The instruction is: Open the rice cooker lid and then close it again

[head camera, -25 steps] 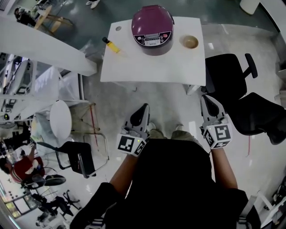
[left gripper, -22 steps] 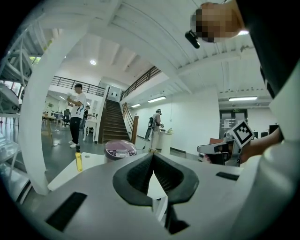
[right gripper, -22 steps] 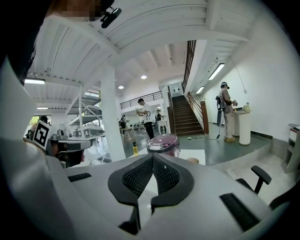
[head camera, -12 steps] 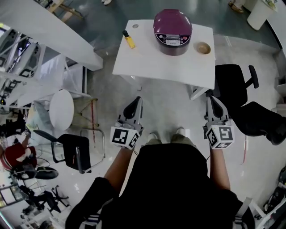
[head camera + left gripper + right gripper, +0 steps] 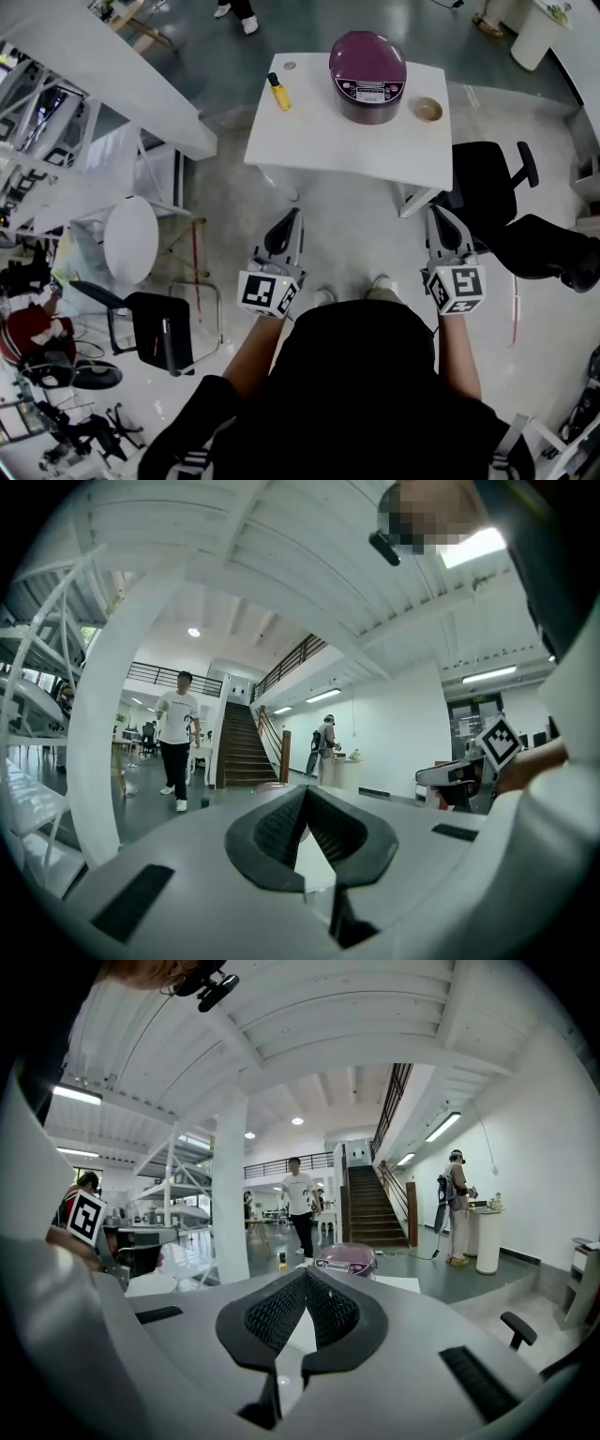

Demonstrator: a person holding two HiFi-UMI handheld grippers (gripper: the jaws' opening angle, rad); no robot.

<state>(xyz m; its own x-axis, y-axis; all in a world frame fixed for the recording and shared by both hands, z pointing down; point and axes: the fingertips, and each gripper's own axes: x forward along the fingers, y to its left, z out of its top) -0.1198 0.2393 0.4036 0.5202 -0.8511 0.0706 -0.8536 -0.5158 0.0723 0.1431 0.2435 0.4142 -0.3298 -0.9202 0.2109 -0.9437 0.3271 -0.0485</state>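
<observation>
Approach stage: I hold the left gripper and right gripper clenched on nothing, well short of the table. The rice cooker, lid down, sits at the table's far edge, right of centre. Next, I judge, I must reach its front latch.

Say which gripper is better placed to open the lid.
Right, narrowly: the right gripper sees the cooker clear above its shut jaws; the left gripper has it mostly hidden behind its own. Both are far off.
</observation>
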